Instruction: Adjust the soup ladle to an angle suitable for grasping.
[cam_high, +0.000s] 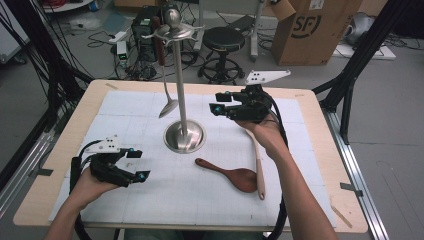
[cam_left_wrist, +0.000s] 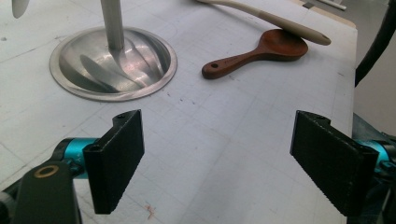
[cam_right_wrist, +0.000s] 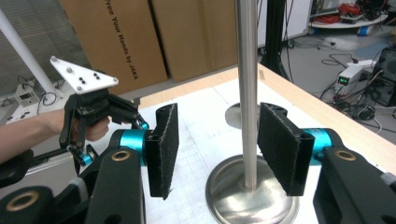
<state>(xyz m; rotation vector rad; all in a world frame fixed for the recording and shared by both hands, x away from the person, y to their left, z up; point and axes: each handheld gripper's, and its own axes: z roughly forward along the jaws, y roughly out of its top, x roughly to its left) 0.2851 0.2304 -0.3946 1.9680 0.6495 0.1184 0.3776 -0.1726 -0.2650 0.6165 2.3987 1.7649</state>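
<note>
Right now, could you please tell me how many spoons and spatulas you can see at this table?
3: a metal spoon hanging from the steel stand, a dark brown wooden spoon lying on the mat, and a pale wooden spatula resting across its bowl. A dark handle at the stand's top may be another.

One polished steel utensil stand (cam_high: 184, 135) with a round base. One steel ladle (cam_high: 168, 107) hanging from it. Two wooden spoons: one dark brown (cam_high: 235, 176), one pale (cam_high: 258, 165).

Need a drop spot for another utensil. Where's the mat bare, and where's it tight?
Bare: the mat's near edge between the left claw and the dark wooden spoon, and the far left corner beyond the hanging metal spoon. Tight: around the stand base, with the right claw beside the pole, and where the pale spatula lies over the dark spoon's bowl.
</note>
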